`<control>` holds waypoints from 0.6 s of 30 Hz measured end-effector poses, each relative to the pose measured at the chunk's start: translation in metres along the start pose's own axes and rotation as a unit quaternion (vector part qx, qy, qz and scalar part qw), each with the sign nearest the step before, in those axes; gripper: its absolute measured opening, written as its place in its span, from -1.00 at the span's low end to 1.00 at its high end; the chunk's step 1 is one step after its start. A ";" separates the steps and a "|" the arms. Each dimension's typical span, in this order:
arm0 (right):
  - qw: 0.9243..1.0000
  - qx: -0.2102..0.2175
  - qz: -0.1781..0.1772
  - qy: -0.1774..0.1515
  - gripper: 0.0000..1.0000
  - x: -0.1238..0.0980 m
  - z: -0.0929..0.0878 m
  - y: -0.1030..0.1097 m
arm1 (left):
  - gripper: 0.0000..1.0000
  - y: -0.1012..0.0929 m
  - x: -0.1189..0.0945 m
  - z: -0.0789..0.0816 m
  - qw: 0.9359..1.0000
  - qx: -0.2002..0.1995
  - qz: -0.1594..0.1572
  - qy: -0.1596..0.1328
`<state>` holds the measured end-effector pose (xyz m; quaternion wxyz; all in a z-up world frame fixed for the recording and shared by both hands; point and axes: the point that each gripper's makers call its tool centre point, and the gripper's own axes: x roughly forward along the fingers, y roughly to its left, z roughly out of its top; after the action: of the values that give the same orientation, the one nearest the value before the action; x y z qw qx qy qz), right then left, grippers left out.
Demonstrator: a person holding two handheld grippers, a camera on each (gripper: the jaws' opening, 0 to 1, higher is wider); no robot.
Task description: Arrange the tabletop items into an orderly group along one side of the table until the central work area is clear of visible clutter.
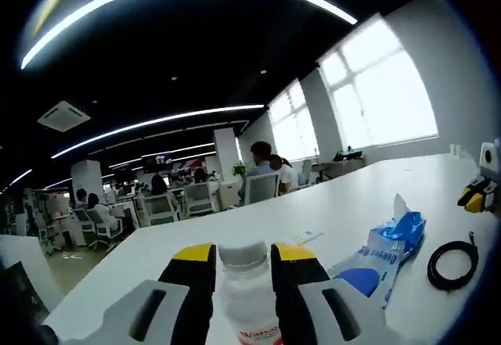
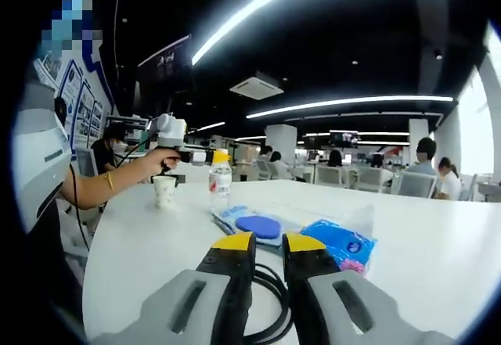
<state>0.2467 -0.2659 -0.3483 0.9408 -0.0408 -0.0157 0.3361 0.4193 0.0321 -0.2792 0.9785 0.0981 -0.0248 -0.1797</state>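
While the left gripper (image 1: 243, 263) stands over the white table (image 1: 368, 185), its yellow-tipped jaws are clamped on the clear plastic bottle with a white cap (image 1: 244, 282).
Bottle position: upright between those jaws in the left gripper view; in the right gripper view it (image 2: 220, 184) stands on the far side of the table, just beside a white patterned paper cup (image 2: 164, 192).
Left gripper from afar: in the right gripper view a person's hand (image 2: 163, 158) holds it above the cup and bottle.
Right gripper (image 2: 268, 245): jaws close together with a narrow gap and nothing between them.
Black coiled cable (image 2: 270, 298): lies on the table right under the right gripper's jaws; in the left gripper view it (image 1: 452, 264) lies right of the tissue pack.
Blue plastic tissue pack (image 1: 391, 243): flat on the table, beside the cable.
Blue oval sponge on its clear wrapper (image 2: 258, 225): left of the tissue pack (image 2: 338, 243), touching or nearly so.
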 end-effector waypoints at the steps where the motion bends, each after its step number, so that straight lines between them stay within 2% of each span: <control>1: 1.000 0.000 0.000 0.000 -0.76 0.000 0.000 0.000 | -0.44 0.001 -0.003 0.001 1.000 0.000 0.002 -0.002; 7: 1.000 0.002 0.000 -0.004 -0.76 0.001 0.003 -0.001 | -0.39 0.007 -0.019 0.005 1.000 -0.003 0.008 -0.012; 14: 1.000 0.004 0.000 -0.001 -0.76 0.002 0.002 0.001 | -0.39 0.005 -0.016 0.008 0.999 -0.029 -0.008 -0.012; 18: 1.000 0.004 -0.004 -0.003 -0.76 -0.001 0.004 0.001 | -0.40 -0.004 -0.010 0.013 0.999 -0.040 -0.024 -0.014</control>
<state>0.2454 -0.2655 -0.3448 0.9422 -0.0363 -0.0172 0.3325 0.4080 0.0298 -0.2676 0.9767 0.0571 -0.0289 -0.2048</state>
